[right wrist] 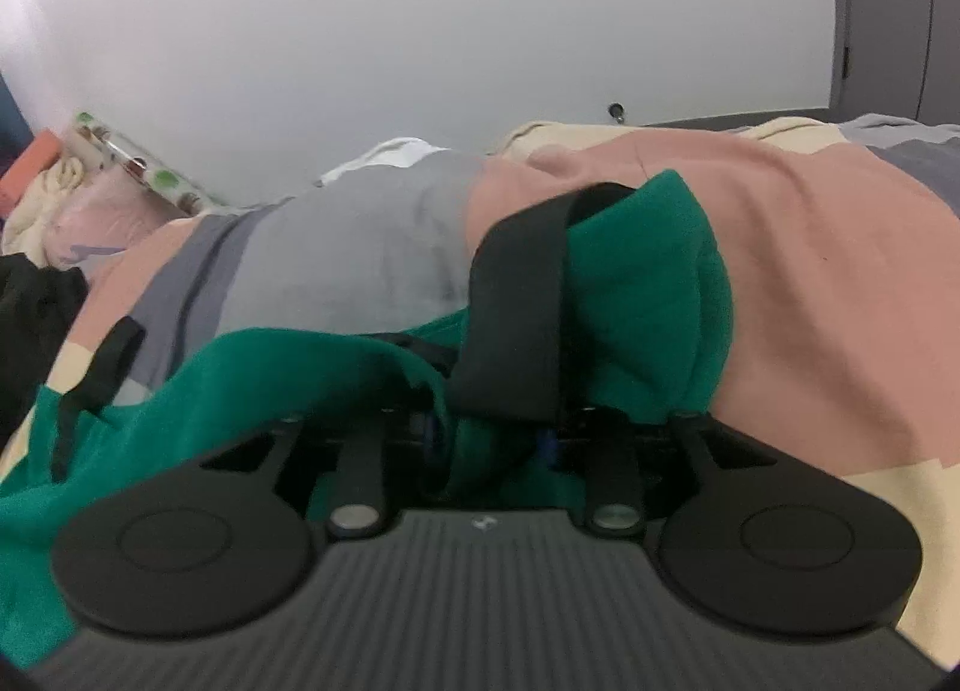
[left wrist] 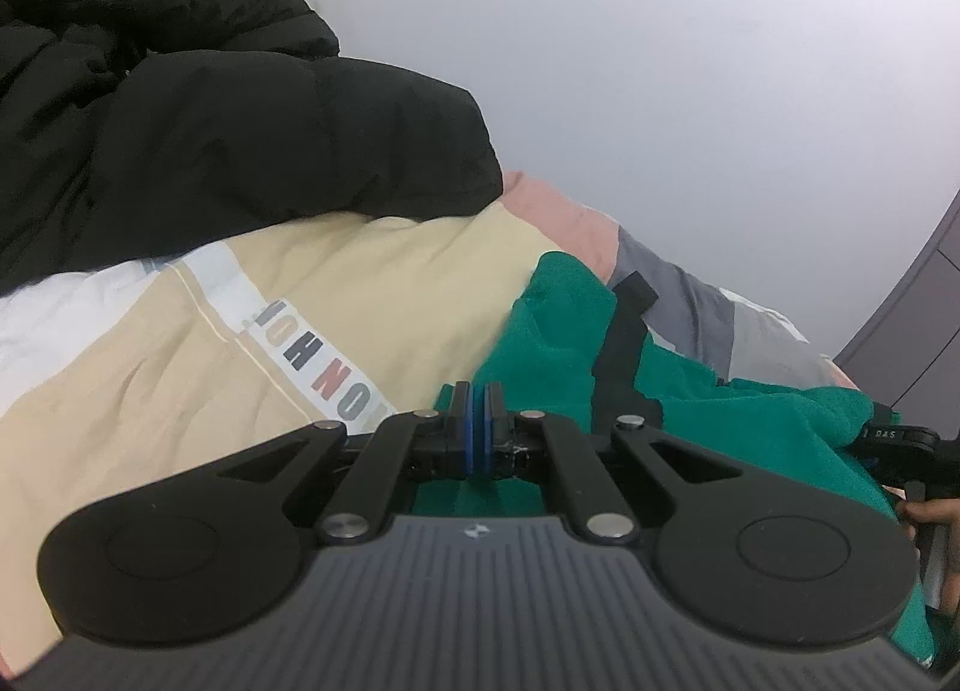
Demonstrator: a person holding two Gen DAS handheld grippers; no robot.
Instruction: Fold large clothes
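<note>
Green garment (right wrist: 648, 295): soft matt fleece, black woven trim. Bedcover (left wrist: 150, 391): smooth matt cotton. Black jacket (left wrist: 210, 120): matt padded cloth.

Two gripper-mounted fisheye cameras look forward and downward, low and close over a bed (left wrist: 150, 367). The left view faces a black coat (left wrist: 198, 108); the right faces the wall (right wrist: 420, 30). Both share the green garment (left wrist: 708, 391) (right wrist: 648, 283).
</note>
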